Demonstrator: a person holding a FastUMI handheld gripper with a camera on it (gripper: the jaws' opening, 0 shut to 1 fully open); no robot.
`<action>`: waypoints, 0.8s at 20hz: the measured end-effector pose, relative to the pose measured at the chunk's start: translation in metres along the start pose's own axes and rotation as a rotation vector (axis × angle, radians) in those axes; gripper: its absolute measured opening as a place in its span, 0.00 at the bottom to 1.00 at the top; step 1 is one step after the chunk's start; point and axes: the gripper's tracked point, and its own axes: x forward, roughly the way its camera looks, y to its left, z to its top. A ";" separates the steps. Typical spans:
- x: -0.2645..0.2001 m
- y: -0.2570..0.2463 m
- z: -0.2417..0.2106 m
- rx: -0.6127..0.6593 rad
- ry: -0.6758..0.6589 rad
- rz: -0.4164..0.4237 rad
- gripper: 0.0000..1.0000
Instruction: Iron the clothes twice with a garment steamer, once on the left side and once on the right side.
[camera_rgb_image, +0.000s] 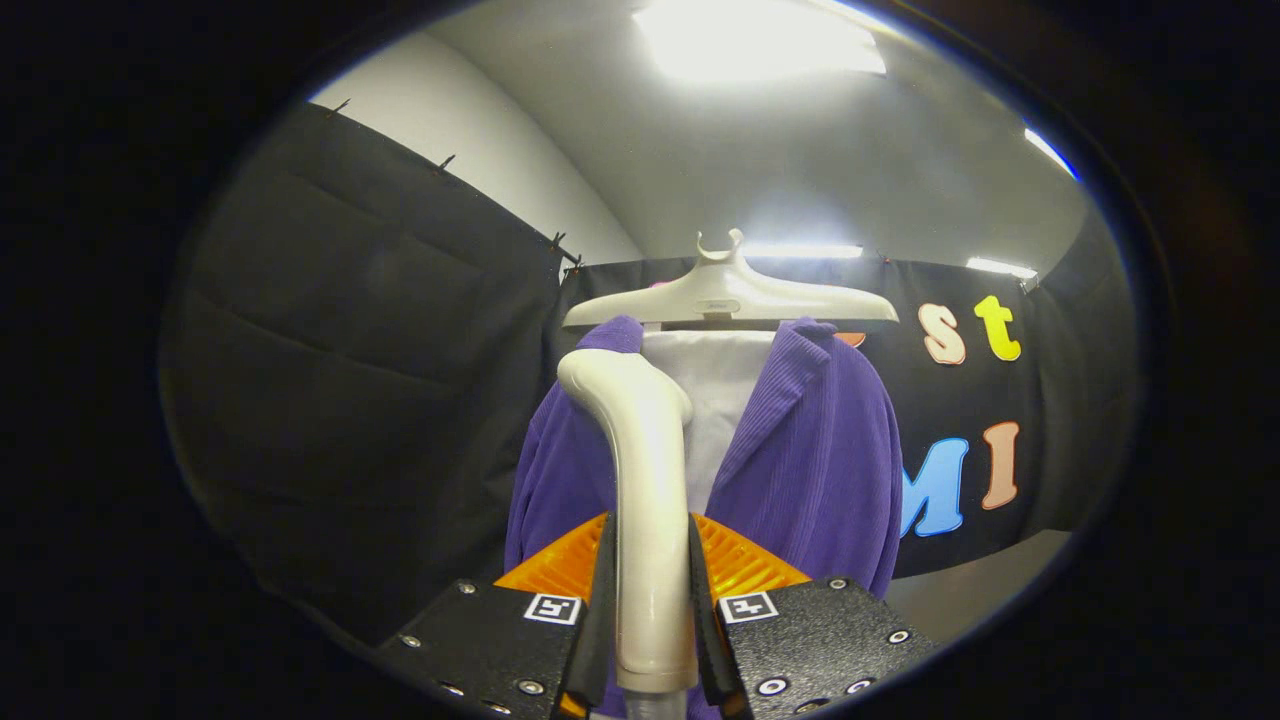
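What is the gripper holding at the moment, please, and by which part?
The gripper is shut on the garment steamer, gripping its handle low on the shaft, with the head raised ahead of the purple jacket.

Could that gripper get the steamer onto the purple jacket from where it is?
Probably yes: the gripper is shut on the steamer handle, and nothing stands between its head and the purple jacket just beyond.

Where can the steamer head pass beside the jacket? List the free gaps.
Free: between the purple jacket and the black cloth on either side. Crowded: the middle, where the claw is shut on the steamer handle, its head just before the collar under the hanger.
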 end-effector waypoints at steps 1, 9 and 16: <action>-0.004 0.002 -0.008 -0.002 0.005 0.003 0.36; -0.032 0.001 -0.066 -0.023 0.090 0.004 0.36; -0.059 0.000 -0.090 -0.032 0.108 0.004 0.36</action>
